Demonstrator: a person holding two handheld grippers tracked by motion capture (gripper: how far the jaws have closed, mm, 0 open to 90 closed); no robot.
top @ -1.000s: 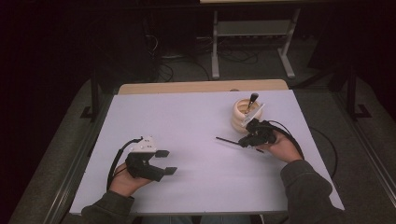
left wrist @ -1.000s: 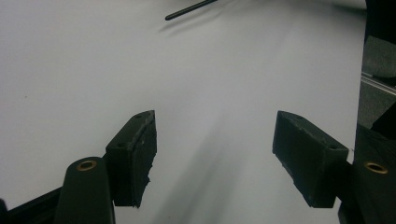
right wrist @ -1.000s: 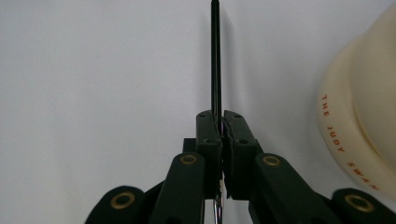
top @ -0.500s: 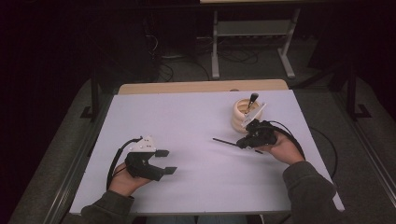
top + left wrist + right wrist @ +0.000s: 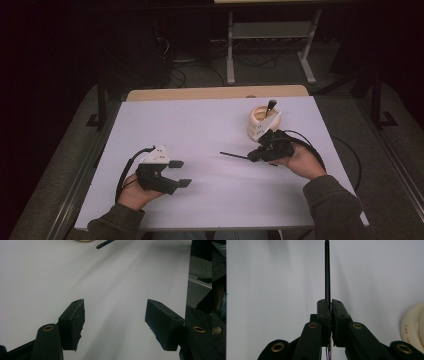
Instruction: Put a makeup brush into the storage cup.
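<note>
Thin black stick [image 5: 327, 270] is clamped in the right gripper [image 5: 260, 154], long axis pointing toward the left gripper [image 5: 180, 173], held open and empty

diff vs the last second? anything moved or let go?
Small change only. The right gripper, shut on a thin black stick, has drifted slightly left and toward the person, carrying the stick with it; nothing was released. The left gripper stays open and resting on the white table, and the cream holder with a brush in it has not moved.
</note>
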